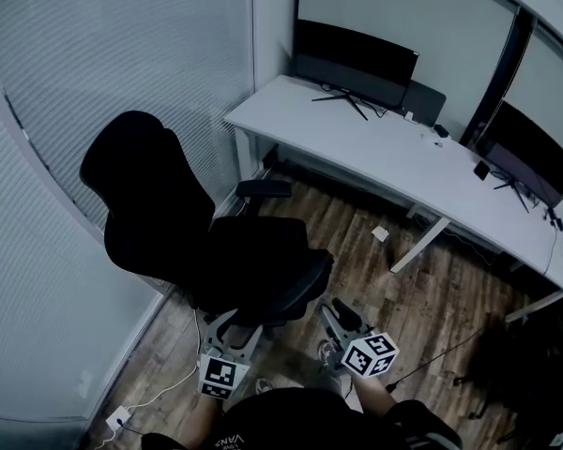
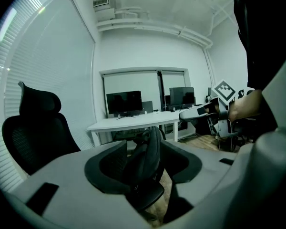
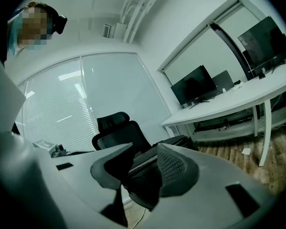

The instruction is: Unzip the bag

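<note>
Grey jaws of your left gripper [image 1: 235,322] stand spread at lower centre, and the black seat edge shows in their gap, unpinched. Your right gripper [image 1: 336,309] beside it is spread too, pinching nothing. Just beyond both, the black bag [image 1: 263,262] lies on the chair [image 1: 145,190] seat, mid-frame. Farther off, upper right, a white desk [image 1: 357,139] carries two monitors [image 1: 355,62].

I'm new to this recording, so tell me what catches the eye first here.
A black mesh office chair fills the middle left of the head view, with what looks like a black bag on its seat. Just below it, the left tool and right tool point at the seat, jaws apart. Behind runs a long white desk carrying black monitors.
</note>
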`<action>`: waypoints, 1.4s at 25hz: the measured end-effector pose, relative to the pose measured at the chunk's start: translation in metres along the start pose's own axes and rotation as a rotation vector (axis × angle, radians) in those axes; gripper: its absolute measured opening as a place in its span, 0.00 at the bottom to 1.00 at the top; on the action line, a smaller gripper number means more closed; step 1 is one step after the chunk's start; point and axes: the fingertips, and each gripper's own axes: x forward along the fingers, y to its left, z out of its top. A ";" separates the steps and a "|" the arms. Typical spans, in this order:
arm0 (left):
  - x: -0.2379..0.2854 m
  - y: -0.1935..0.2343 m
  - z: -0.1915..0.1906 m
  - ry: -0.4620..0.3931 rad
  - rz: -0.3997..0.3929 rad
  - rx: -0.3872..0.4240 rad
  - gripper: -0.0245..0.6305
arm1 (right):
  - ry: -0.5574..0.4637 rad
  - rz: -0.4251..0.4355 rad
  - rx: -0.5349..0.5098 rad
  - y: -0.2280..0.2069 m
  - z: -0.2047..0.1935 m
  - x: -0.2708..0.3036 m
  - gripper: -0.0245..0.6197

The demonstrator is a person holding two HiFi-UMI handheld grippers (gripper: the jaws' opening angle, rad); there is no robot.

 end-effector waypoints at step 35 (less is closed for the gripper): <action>-0.051 -0.016 0.010 -0.106 -0.056 -0.009 0.07 | -0.074 -0.122 -0.089 0.046 -0.012 -0.045 0.10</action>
